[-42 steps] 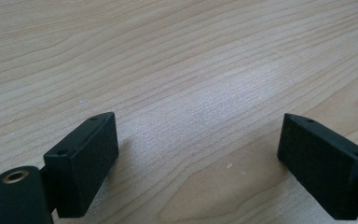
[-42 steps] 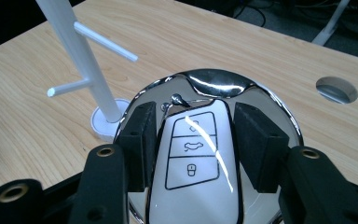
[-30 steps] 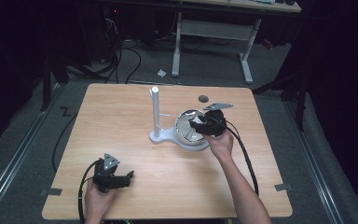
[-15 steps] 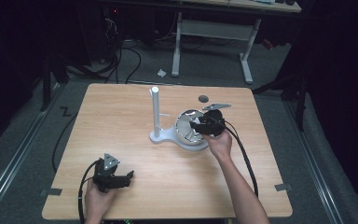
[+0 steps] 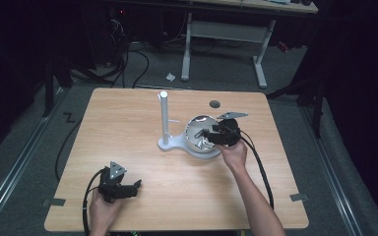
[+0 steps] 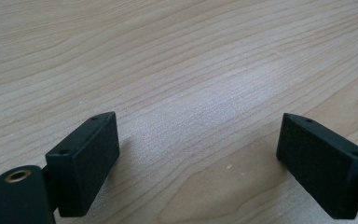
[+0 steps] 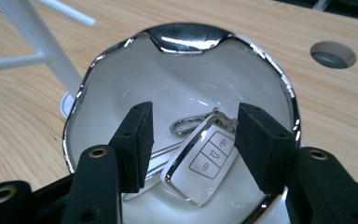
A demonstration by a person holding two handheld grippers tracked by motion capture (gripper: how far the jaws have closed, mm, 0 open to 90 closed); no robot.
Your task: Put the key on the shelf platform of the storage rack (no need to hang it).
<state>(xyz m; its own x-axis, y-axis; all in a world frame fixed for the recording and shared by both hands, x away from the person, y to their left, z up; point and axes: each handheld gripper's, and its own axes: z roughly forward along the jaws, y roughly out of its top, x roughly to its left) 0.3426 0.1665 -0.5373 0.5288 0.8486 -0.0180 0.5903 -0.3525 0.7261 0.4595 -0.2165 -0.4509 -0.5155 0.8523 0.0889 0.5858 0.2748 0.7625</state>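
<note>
Inside the chrome-rimmed dish (image 7: 121, 112), the car key fob (image 7: 205, 158) is straddled by the right claw (image 7: 193, 144), unmoved and part-open, suggesting an imminent grasp, while the left claw (image 6: 200, 158) is kept wide over the counter (image 5: 128, 128).

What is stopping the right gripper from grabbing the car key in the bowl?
Nothing visible. The right hand-held gripper hangs open inside the bowl, one jaw on each side of the key. The key lies flat on the bowl's bottom, with its metal clip behind it.
</note>
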